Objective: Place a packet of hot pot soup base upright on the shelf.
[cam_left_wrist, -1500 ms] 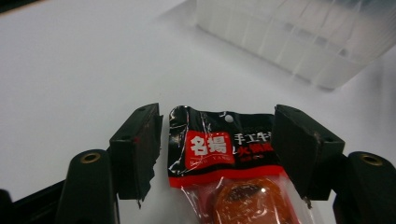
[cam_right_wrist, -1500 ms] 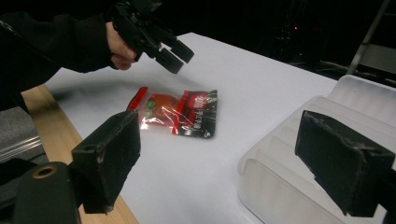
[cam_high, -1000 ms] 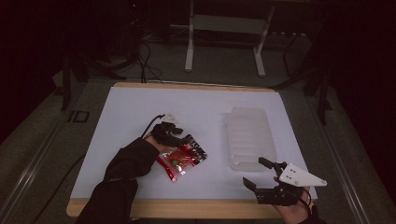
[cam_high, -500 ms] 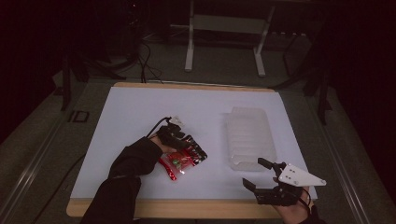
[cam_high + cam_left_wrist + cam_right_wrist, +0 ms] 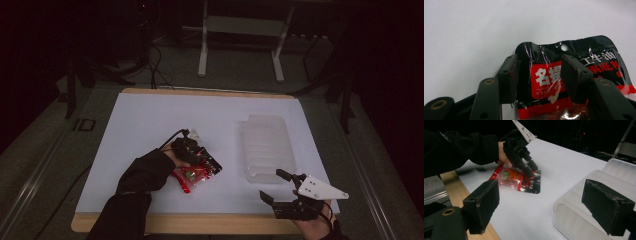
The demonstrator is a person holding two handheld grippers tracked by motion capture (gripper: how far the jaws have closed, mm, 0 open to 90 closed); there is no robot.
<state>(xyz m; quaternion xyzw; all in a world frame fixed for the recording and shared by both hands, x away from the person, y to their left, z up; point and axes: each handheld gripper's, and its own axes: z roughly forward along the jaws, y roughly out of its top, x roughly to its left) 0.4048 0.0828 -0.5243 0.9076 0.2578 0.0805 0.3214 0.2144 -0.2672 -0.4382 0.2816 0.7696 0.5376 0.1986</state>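
A red and black sealed food packet (image 5: 192, 176) lies flat on the white mat, left of the middle. My left gripper (image 5: 209, 163) is lowered onto its black end. In the left gripper view the gripper (image 5: 539, 65) stands open, its pads set apart on either side of the packet (image 5: 547, 77). The right gripper view shows the packet (image 5: 510, 176) under that gripper (image 5: 532, 172). My right gripper (image 5: 272, 184) hovers open at the front right, nothing between its pads (image 5: 482, 202).
A clear ribbed plastic tray (image 5: 267, 145) sits right of the middle, just beyond my right gripper, and appears close up (image 5: 574, 216) in the right gripper view. The table's wooden front edge (image 5: 200, 223) runs below both hands. Metal stand legs stand on the floor behind.
My left hand has slid a little to the right and down over the packet. The right gripper has stayed put.
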